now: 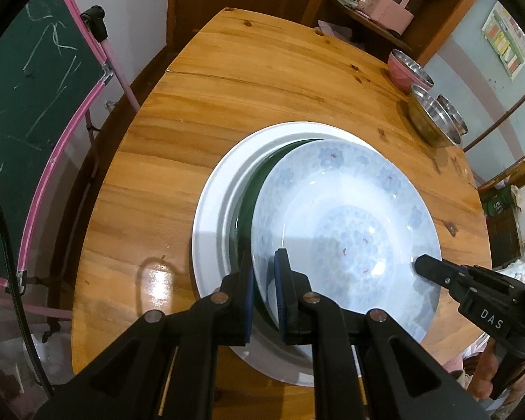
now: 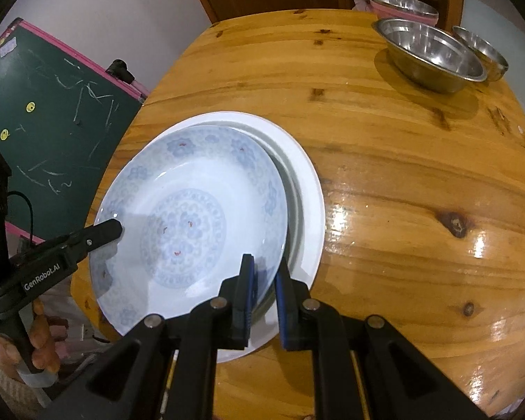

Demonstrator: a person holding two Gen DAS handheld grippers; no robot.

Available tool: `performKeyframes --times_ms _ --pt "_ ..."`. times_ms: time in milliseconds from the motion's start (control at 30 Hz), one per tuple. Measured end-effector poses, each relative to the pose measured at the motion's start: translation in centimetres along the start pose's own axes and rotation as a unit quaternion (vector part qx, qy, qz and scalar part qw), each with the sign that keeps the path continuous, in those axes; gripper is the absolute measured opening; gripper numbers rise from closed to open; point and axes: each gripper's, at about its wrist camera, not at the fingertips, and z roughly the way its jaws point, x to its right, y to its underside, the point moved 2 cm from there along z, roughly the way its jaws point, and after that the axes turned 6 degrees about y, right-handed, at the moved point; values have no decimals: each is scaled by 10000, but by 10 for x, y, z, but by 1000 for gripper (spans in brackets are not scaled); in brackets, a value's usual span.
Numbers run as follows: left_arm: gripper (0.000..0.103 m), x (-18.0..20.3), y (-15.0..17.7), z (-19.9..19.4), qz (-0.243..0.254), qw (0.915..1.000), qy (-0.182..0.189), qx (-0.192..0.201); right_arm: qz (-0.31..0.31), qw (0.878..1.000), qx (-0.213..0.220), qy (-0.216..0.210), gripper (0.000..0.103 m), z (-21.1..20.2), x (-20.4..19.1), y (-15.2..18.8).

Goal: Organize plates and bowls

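Wooden bench (image 1: 269, 80) fills both views, with a green chalkboard (image 1: 35, 105) to the left and a shelf unit (image 1: 385, 7) at the far end. Three steel bowls and one pink bowl (image 1: 400, 66) sit at the far right corner; the largest steel bowl (image 2: 430, 56) is nearest to me.

Near the middle of the bench lies a stack: a white plate (image 1: 213, 203) at the bottom, a dark green plate (image 1: 252, 189) on it, and a blue-patterned plate (image 2: 192, 210) above both, tilted and off-centre toward the near side.

I have the left claw (image 1: 264, 287) closed down on the left rim of the blue plate, one pad over the rim and one under it. The right claw (image 2: 264, 287) grips the opposite rim the same way. Both claws are narrowed to the thickness of the rim, and each holds the blue plate only.

Step in hand, as I judge it: stacking the plates, with the blue plate either being set onto the stack or lifted from it. I cannot tell which. I also cannot tell whether its far edge touches the green plate.

Next move, if placing:
1. Shift the blue plate toward the far side until it is centred over the stack.
2. Level it, lower it evenly with both claws.
3. Release only once it rests flat.

The bowls appear not yet sorted.
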Motion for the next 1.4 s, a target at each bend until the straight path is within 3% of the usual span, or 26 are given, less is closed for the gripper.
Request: performKeyframes --times_ms 567,1233,1300,1400 --pt "9 0 -4 5 80 9999 -36 -109 -198 9996 79 211 12 5 -5 -3" --pt "56 14 -7 6 104 9989 137 -429 -765 9947 194 653 16 6 -22 -4" --pt "68 17 -7 5 146 9989 134 -424 -785 9942 225 699 16 5 -23 -3" --pt "92 28 -11 -9 508 9986 -144 -11 -888 9922 274 829 17 4 -25 -3"
